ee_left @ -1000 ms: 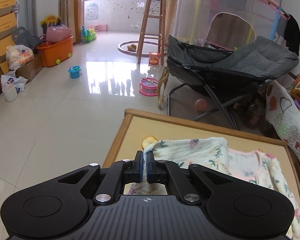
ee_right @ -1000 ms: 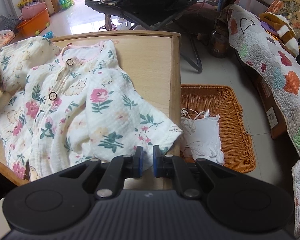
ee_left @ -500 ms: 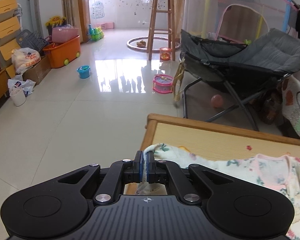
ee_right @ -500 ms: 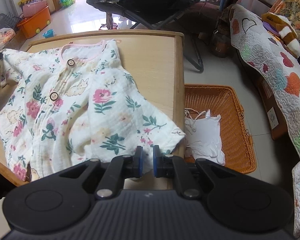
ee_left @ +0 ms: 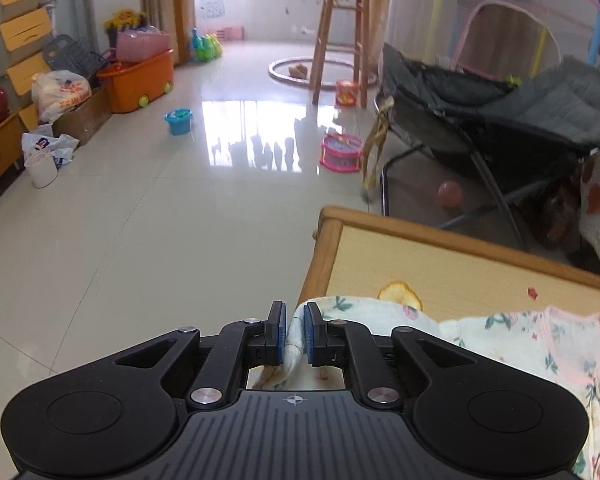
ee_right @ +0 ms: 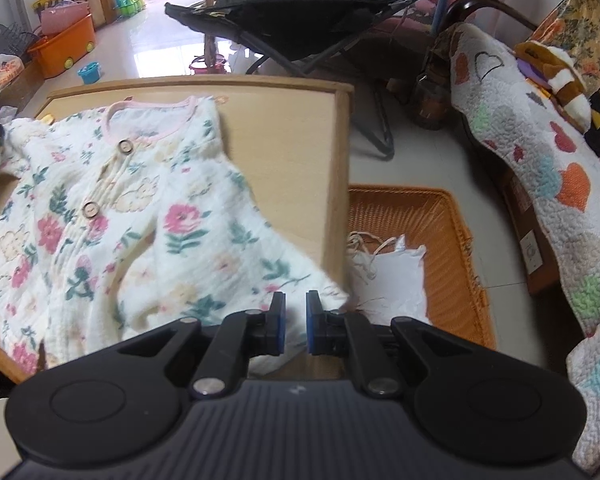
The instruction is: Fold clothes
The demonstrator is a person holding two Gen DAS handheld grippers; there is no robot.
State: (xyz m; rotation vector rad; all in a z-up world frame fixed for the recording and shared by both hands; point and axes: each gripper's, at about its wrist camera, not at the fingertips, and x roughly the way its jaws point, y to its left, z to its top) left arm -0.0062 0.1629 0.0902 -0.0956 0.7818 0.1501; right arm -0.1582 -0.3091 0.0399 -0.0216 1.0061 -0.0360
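A white floral baby top [ee_right: 140,216] with pink neckline and wooden buttons lies spread face up on the wooden table [ee_right: 292,148]. In the left wrist view its left sleeve [ee_left: 364,316] lies at the table's left edge [ee_left: 328,240]. My left gripper [ee_left: 293,334] has its jaws slightly apart with the sleeve cuff lying loosely between them. My right gripper [ee_right: 293,322] is slightly open over the right sleeve end [ee_right: 324,292] at the table's right edge, with the cloth lying between and under the pads.
An orange wicker basket [ee_right: 432,216] with white cloth [ee_right: 392,276] stands on the floor right of the table. A quilt-covered sofa [ee_right: 540,152] is further right. A dark folding lounger [ee_left: 520,108] stands beyond the table. Toys, a stool and an orange bin [ee_left: 140,80] dot the floor.
My left gripper pulled the folded-in left sleeve outward to the left, spreading it flat, then its jaws parted. My right gripper's jaws widened slightly on the right sleeve.
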